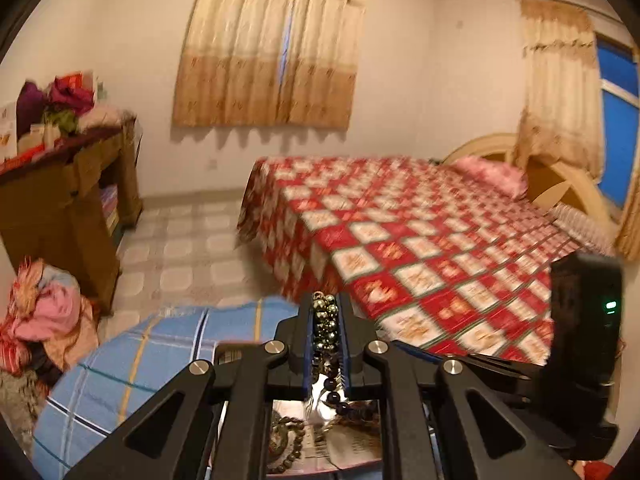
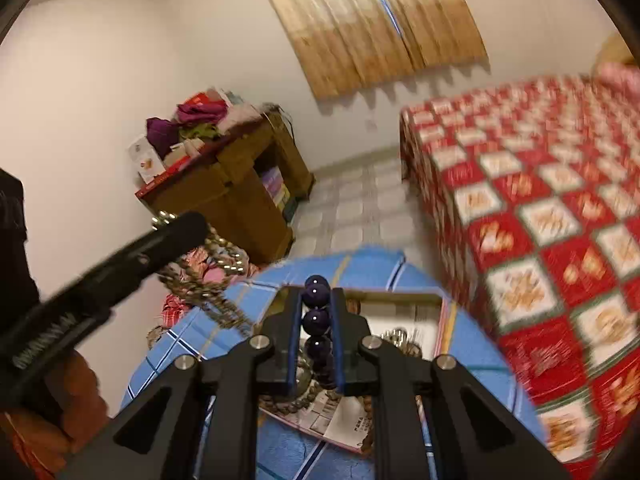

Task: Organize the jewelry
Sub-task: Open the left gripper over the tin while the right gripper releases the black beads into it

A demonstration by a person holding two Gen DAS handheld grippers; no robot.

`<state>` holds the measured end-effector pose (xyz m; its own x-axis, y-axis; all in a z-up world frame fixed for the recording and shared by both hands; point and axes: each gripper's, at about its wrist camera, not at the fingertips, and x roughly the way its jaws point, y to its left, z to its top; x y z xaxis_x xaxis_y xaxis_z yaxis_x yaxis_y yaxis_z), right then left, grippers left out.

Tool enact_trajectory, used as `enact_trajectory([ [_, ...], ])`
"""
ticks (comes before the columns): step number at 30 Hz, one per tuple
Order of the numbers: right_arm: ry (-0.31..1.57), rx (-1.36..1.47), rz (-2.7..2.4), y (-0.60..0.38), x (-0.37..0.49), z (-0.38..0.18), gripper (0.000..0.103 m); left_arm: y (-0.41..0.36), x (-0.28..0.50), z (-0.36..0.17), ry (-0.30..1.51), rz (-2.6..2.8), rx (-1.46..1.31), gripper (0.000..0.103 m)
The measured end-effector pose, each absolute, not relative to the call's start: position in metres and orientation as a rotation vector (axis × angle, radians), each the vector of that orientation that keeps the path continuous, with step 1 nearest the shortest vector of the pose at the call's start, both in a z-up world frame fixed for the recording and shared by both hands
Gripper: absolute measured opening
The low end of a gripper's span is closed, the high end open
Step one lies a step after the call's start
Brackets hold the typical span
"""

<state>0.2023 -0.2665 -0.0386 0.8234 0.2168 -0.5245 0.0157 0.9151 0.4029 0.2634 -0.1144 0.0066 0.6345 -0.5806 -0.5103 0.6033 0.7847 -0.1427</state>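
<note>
My left gripper point(image 1: 325, 308) is shut on a string of shiny gold-green beads point(image 1: 326, 322), held in the air; in the right wrist view it point(image 2: 172, 228) enters from the left with that beaded strand point(image 2: 216, 276) dangling below it. My right gripper point(image 2: 316, 300) is shut on a string of large dark purple beads point(image 2: 316, 322), also lifted. Below both lies an open shallow box point(image 2: 400, 300) on a blue plaid cloth point(image 2: 360, 268), with more bead bracelets point(image 1: 286, 440) inside.
A bed with a red and white checked cover point(image 1: 420, 240) stands to the right. A wooden desk piled with clothes and boxes point(image 1: 60, 184) stands at the left wall. A heap of clothes point(image 1: 44, 312) lies on the tiled floor point(image 1: 192, 248). My right gripper's body point(image 1: 584, 320) shows at right.
</note>
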Motion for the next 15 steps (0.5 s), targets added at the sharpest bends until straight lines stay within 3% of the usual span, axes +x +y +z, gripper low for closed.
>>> enact_trajectory([
  [5,0.642,0.43,0.101,-0.272,0.209,-0.064,0.017,-0.123,0.284,-0.035,0.661,-0.612,0.098,0.01],
  [7,0.633,0.425,0.096,-0.27,0.207,-0.066,0.022,-0.125,0.29,-0.047,0.688,-0.578,0.12,0.01],
  [8,0.623,0.414,0.086,-0.27,0.204,-0.064,0.028,-0.125,0.291,-0.054,0.696,-0.559,0.141,0.01],
  [10,0.588,0.401,0.076,-0.271,0.195,-0.054,0.065,-0.128,0.293,-0.06,0.72,-0.54,0.177,0.011],
  [12,0.522,0.385,0.042,-0.273,0.18,-0.039,0.073,-0.128,0.29,-0.061,0.752,-0.516,0.23,0.016],
  [13,0.488,0.377,0.019,-0.274,0.171,-0.031,0.073,-0.127,0.289,-0.06,0.751,-0.509,0.24,0.023],
  [14,0.457,0.37,-0.002,-0.275,0.163,-0.024,0.073,-0.125,0.286,-0.056,0.74,-0.501,0.249,0.039],
  [15,0.418,0.362,-0.036,-0.276,0.15,-0.016,0.073,-0.116,0.278,-0.049,0.713,-0.485,0.258,0.064],
])
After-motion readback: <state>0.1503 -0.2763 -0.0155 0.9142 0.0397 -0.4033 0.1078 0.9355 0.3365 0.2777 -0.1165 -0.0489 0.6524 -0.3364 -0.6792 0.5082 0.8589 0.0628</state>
